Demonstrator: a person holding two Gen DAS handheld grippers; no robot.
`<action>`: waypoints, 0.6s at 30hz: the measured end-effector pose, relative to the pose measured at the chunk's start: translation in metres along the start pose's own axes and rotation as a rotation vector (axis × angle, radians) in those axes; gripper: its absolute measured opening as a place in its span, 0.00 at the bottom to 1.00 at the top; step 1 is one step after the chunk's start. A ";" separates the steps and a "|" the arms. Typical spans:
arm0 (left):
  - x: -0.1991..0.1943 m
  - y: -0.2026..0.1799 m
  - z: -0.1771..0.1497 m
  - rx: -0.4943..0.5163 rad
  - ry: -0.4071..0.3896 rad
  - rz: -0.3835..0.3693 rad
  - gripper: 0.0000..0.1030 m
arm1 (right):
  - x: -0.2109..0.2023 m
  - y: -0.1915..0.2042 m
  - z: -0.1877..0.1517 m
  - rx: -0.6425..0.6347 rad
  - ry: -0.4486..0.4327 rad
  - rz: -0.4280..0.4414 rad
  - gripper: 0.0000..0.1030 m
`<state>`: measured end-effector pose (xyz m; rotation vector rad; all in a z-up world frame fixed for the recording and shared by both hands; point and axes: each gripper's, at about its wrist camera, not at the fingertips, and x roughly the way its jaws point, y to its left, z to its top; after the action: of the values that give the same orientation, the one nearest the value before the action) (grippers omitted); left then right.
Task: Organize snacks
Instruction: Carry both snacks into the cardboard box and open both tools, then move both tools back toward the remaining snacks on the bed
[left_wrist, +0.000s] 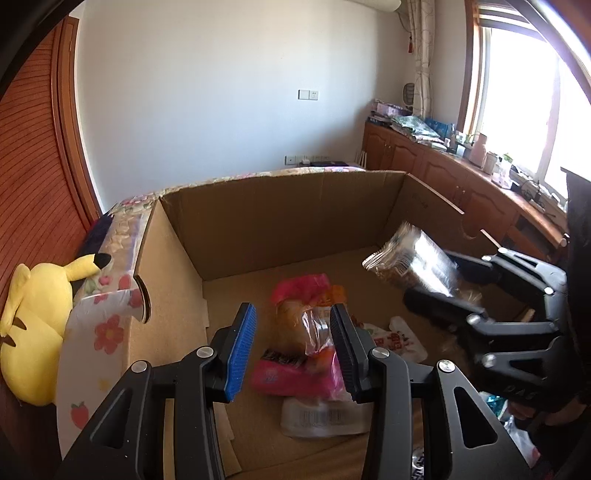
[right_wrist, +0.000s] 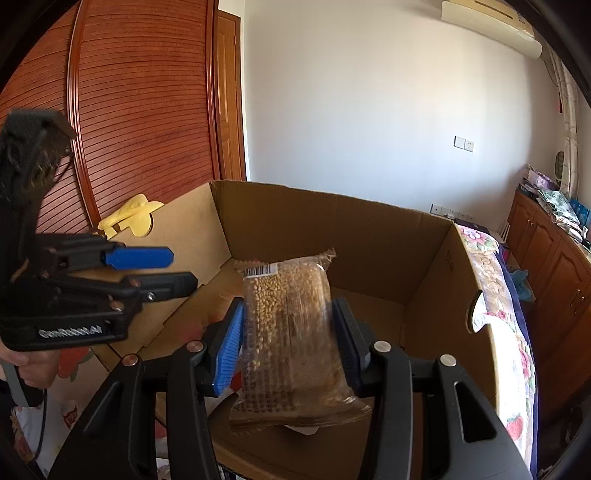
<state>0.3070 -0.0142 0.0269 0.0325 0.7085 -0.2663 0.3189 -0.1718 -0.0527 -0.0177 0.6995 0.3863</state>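
Note:
A large open cardboard box lies on the bed; it also shows in the right wrist view. Inside it lie a pink snack bag, an orange-and-clear packet and a white pouch. My left gripper is open and empty above these snacks. My right gripper is shut on a clear packet of peanuts and holds it over the box. That packet shows blurred at the right in the left wrist view, with the right gripper's fingers under it.
A yellow plush toy sits left of the box against the wooden wardrobe. The floral bedspread runs along the box's right side. Wooden cabinets with clutter stand under the window. More snack packets lie at the lower right.

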 end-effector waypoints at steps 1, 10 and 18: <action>-0.001 -0.001 0.001 0.003 -0.005 0.001 0.42 | 0.000 -0.001 0.000 0.004 0.000 -0.004 0.53; -0.014 -0.001 -0.011 0.011 -0.028 -0.011 0.43 | -0.016 -0.002 -0.001 0.022 -0.018 0.000 0.57; -0.042 -0.006 -0.026 0.041 -0.063 -0.040 0.43 | -0.059 -0.003 -0.011 0.035 -0.051 -0.011 0.57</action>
<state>0.2581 -0.0075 0.0347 0.0492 0.6414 -0.3191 0.2719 -0.1965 -0.0238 0.0209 0.6551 0.3628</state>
